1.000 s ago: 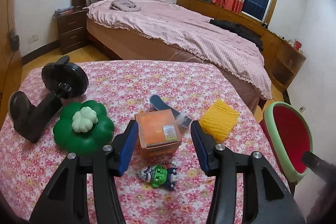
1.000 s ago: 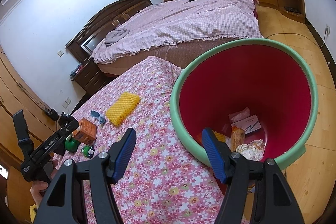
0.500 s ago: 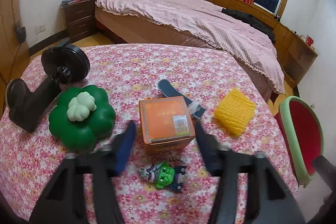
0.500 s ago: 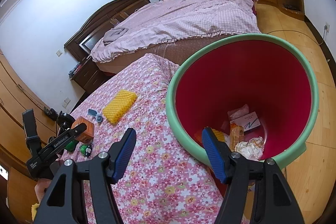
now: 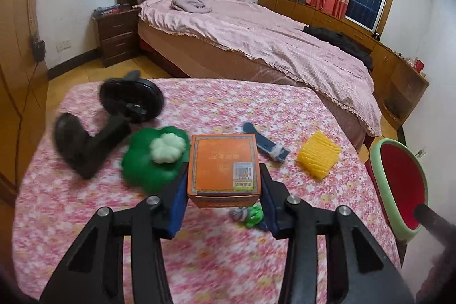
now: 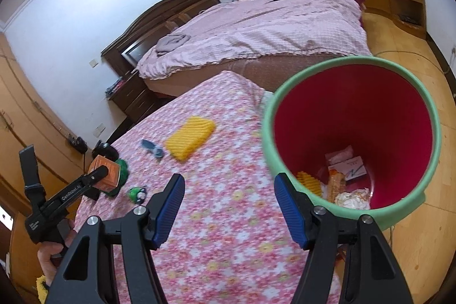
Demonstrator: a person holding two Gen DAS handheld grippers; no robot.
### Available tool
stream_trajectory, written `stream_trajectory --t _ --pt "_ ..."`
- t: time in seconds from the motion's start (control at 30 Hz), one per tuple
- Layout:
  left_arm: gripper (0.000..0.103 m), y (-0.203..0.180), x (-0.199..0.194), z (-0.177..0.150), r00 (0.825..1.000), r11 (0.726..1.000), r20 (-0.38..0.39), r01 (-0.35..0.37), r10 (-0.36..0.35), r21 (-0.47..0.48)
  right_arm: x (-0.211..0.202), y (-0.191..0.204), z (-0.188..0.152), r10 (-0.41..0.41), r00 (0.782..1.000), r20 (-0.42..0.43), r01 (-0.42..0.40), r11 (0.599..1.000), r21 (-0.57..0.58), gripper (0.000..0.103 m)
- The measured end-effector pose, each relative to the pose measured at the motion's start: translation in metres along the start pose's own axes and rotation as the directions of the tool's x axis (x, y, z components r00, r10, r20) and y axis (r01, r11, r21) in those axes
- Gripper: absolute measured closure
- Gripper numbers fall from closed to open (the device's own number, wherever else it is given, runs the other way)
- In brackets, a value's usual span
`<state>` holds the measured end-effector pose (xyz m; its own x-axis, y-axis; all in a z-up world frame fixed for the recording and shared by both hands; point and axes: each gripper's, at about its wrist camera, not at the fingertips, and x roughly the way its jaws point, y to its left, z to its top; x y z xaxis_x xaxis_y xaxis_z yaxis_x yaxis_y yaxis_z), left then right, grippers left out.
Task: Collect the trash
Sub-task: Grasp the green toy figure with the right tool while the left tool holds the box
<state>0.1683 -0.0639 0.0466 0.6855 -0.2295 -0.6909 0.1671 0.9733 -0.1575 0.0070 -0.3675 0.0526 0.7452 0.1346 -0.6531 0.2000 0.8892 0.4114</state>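
My left gripper (image 5: 223, 187) is shut on an orange box (image 5: 224, 166) and holds it just above the floral table (image 5: 213, 261). The box also shows in the right wrist view (image 6: 106, 172), held by the left gripper (image 6: 102, 171). My right gripper (image 6: 228, 208) is open and empty over the table's right edge, beside the green-rimmed red bin (image 6: 353, 116). The bin holds wrappers and paper trash (image 6: 346, 175). On the table lie a yellow ribbed wrapper (image 5: 318, 158), a blue packet (image 5: 265, 146) and a small green toy figure (image 5: 250, 214).
A green clover-shaped cushion (image 5: 154, 158) and a black stand with a round disc (image 5: 114, 118) lie at the table's left. The bin (image 5: 399, 184) stands off the table's right edge. A bed (image 5: 256, 47) stands beyond the table.
My left gripper moved forward and closed on the orange box, then lifted it slightly. My right gripper stayed open and shifted a little by the bin.
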Motion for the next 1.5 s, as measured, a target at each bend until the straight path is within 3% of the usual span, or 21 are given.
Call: stream_trajectory --t 0.3,0.57,1.0,1.33,1.5 --pt "0.057 0.048 -0.042 0.001 0.995 0.996 0.038 -0.086 0.087 -0.019 0.008 0.055 0.002 0.065 0.997 -0.040 -0.068 0.994 -0.085 0.035" --pt "0.057 0.094 -0.052 -0.015 0.984 0.982 0.035 -0.173 0.176 -0.077 0.039 0.103 -0.005 0.086 0.992 -0.095 -0.099 0.985 -0.140 0.035" --pt "0.057 0.134 -0.025 -0.039 0.984 0.975 0.021 -0.170 0.175 -0.144 0.105 0.143 -0.036 0.008 0.983 -0.183 -0.041 0.983 -0.177 0.035" --pt "0.057 0.153 -0.019 -0.047 0.986 0.973 0.053 -0.149 0.161 -0.174 0.151 0.168 -0.050 -0.085 0.978 -0.189 0.040 0.972 -0.231 0.035" --pt "0.057 0.154 -0.016 -0.047 0.989 0.976 0.060 -0.124 0.137 -0.177 0.156 0.174 -0.052 -0.125 0.981 -0.148 0.083 0.962 -0.262 0.037"
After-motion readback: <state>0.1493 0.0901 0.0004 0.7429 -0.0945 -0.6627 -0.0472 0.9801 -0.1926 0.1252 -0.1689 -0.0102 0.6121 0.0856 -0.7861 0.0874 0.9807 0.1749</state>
